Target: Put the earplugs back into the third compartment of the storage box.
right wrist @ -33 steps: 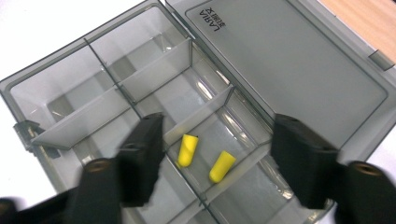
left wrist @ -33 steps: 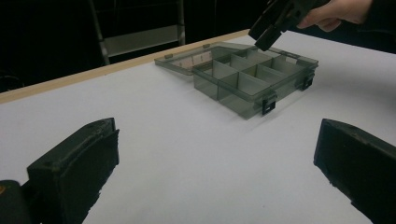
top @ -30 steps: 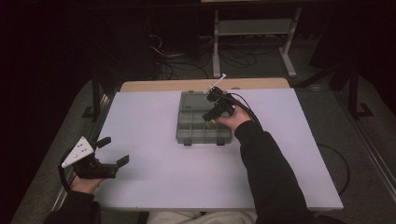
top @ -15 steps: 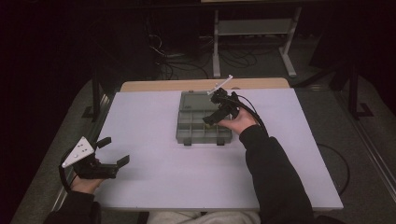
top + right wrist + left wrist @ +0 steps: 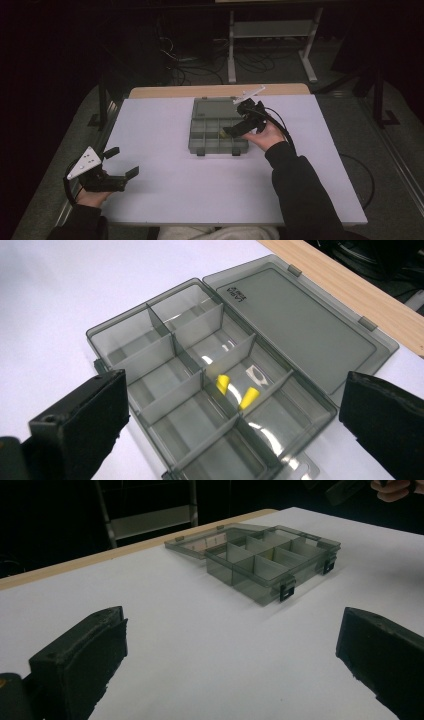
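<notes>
Open smoky-grey transparent plastic compartment box (image 5: 214, 131) with two small yellow foam earplugs (image 5: 235, 390) lying in it.

The box is set on the white table sheet (image 5: 200, 190), its lid folded flat behind it; the earplugs are seen in one compartment toward the box's right side. The right gripper (image 5: 235, 131) is held above that right side, jaws just spread wide and nothing between them. The left gripper (image 5: 120, 162) is rested well apart, near the sheet's front left corner, jaws released and empty.
</notes>
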Demonstrator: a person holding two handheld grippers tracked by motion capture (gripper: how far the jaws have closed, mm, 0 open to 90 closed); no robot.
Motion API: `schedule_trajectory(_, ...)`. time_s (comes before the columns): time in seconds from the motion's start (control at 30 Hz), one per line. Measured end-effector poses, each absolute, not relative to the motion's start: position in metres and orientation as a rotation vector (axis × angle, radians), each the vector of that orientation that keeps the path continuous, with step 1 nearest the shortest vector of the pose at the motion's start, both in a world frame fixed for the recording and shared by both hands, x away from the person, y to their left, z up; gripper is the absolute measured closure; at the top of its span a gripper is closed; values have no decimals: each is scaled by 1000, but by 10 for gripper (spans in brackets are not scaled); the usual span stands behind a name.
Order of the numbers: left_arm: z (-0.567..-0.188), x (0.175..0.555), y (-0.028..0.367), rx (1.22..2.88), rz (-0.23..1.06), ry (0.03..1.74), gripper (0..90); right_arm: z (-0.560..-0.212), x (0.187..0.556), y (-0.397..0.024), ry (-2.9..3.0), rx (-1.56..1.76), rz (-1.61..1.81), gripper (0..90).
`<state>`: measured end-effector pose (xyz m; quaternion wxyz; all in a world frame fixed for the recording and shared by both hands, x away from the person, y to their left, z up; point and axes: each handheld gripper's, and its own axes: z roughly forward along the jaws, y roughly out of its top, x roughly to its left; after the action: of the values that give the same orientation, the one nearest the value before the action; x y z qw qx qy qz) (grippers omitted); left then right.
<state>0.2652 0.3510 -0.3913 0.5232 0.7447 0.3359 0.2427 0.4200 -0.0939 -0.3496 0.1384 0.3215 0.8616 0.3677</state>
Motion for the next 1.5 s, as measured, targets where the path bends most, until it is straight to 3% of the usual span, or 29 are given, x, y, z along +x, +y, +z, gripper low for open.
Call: schedule_trajectory(1.5, -390, 264, 351, 1784, 585, 799, 0, -392, 316, -209, 2210, 979, 1421, 0)
